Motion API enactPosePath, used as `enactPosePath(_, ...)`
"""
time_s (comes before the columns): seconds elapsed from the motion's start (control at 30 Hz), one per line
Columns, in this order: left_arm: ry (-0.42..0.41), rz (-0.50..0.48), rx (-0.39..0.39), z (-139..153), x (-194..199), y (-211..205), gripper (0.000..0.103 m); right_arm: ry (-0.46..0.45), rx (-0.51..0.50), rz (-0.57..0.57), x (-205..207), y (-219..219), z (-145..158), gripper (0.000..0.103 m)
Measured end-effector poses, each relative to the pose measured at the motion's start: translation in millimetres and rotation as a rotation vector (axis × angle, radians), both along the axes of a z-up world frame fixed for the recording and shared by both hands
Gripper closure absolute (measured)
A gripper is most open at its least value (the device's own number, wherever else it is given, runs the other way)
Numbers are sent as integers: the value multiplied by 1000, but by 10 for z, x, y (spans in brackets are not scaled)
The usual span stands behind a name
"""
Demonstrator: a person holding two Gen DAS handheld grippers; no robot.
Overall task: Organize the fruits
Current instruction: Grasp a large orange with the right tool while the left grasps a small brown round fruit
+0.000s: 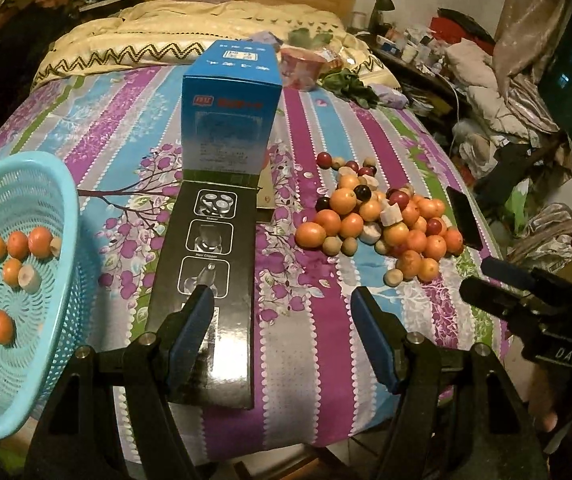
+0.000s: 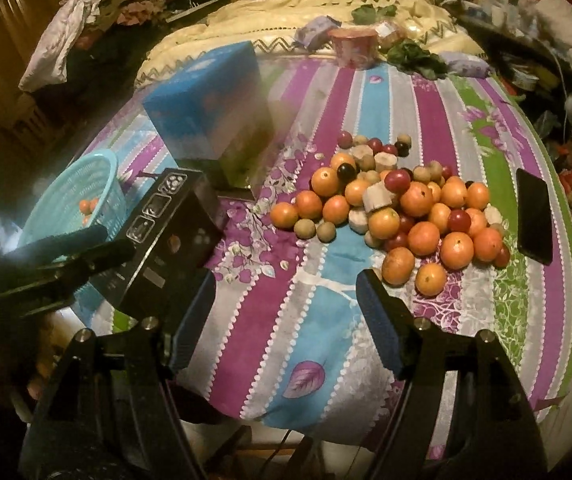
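A pile of mixed fruit (image 1: 386, 220) lies on the striped bedsheet: orange fruits, dark red and black grapes, small green-brown round fruits and pale cut chunks. It shows larger in the right wrist view (image 2: 402, 216). A light blue perforated basket (image 1: 45, 264) at the left holds several orange fruits and pale chunks; it also shows in the right wrist view (image 2: 97, 200). My left gripper (image 1: 281, 300) is open and empty above the sheet, between the black box and the pile. My right gripper (image 2: 286, 284) is open and empty, just in front of the pile.
A blue box (image 1: 229, 108) stands mid-bed with a black box (image 1: 209, 276) lying in front of it. A black phone (image 2: 534, 216) lies right of the pile. A pink cup (image 2: 356, 50), green leaves and a quilt sit at the bed's far end. Clutter surrounds the bed.
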State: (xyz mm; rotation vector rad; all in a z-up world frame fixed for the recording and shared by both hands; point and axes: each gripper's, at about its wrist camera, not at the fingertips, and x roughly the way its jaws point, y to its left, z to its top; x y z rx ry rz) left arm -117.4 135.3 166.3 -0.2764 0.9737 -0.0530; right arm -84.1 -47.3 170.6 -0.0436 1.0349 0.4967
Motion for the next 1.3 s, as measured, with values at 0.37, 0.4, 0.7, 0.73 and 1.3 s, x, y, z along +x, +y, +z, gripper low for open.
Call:
enactPosePath(0.37, 16, -6, -4, -47, 16, -59, 31, 19, 5, -1, -3, -28, -43, 29)
enactPosePath(0.4, 17, -6, -3, -50, 22, -66, 31, 20, 6, -4, -3, -40, -49, 29)
enactPosePath(0.7, 24, -44, 0, -190, 90, -257, 30, -7, 9, -100, -27, -613, -220, 30)
enactPosePath(0.73, 24, -53, -2, -226, 109, -303, 30, -6, 2, -123, -26, -726, -275, 30)
enactPosePath(1.3, 16, -403, -100, -1297, 938, -1663, 62, 96, 0, -199, 114, -1427, -1007, 44)
